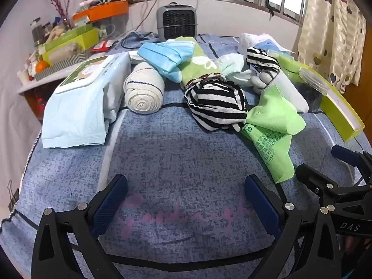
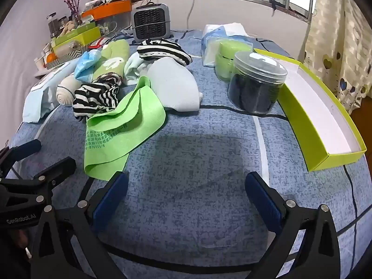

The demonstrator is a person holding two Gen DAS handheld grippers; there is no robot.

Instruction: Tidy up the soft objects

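A heap of soft things lies on the blue bedspread [image 1: 181,158]: a green cloth [image 1: 272,121] [image 2: 123,121], a striped black-and-white garment [image 1: 216,102] [image 2: 97,97], a rolled cream bandage [image 1: 144,90], blue face masks [image 1: 167,55], a green towel [image 1: 197,65] and a pale blue cloth [image 2: 174,86]. My left gripper [image 1: 186,197] hovers open over bare bedspread in front of the heap, nothing between its fingers. My right gripper [image 2: 186,195] is open too, just right of the green cloth's near corner, holding nothing.
A wet-wipes pack [image 1: 86,97] lies at the left. An open lime-green box [image 2: 325,121], a clear jar with dark contents [image 2: 255,86] and a green jar [image 2: 223,62] stand at the right. A grey heater [image 1: 176,21] sits at the back, a cluttered shelf [image 1: 69,37] at far left.
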